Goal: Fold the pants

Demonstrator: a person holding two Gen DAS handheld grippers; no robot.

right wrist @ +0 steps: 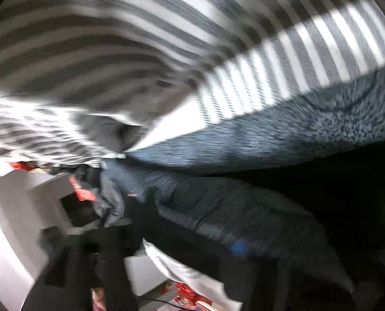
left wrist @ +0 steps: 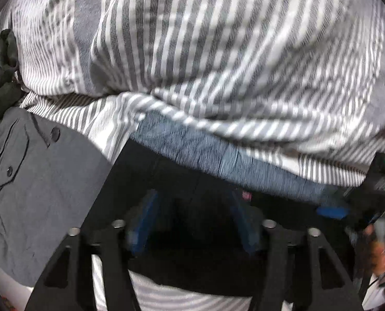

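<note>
A grey-and-white striped bedspread [left wrist: 205, 51] fills both views. Just below its edge lies blue heathered fabric [left wrist: 231, 160]; left of that, dark grey buttoned pants [left wrist: 36, 181]. The left hand-held gripper [left wrist: 195, 223] spreads its blue-padded fingers over dark cloth; the blurred right hand-held gripper [right wrist: 166, 272] cannot be read.

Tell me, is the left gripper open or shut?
Open: the left gripper shows its blue pads spread apart over dark fabric.
</note>
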